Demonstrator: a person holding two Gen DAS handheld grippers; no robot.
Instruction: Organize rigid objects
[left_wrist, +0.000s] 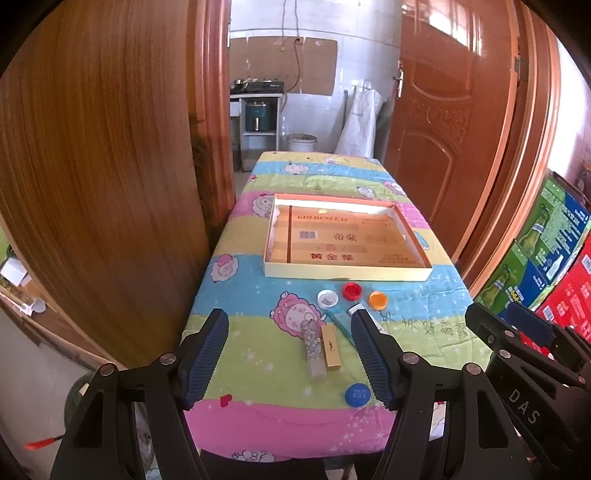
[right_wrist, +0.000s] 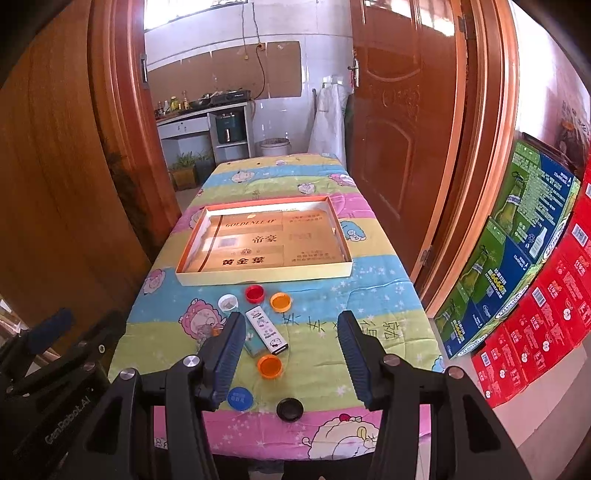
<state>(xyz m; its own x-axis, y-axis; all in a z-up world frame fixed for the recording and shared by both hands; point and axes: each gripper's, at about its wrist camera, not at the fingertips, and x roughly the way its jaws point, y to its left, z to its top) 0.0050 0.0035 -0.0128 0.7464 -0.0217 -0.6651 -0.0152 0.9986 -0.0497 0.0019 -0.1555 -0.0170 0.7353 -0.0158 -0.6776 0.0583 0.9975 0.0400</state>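
Note:
A shallow cardboard tray lies empty mid-table. In front of it lie a white cap, a red cap, an orange cap, a second orange cap, a blue cap, a black cap, a gold box, a patterned lighter and a white patterned box. My left gripper and right gripper are both open and empty, hovering above the table's near end.
The table has a colourful cartoon cloth. Wooden doors stand left and right. Green and red cartons are stacked at the right. A kitchen lies beyond the table's far end.

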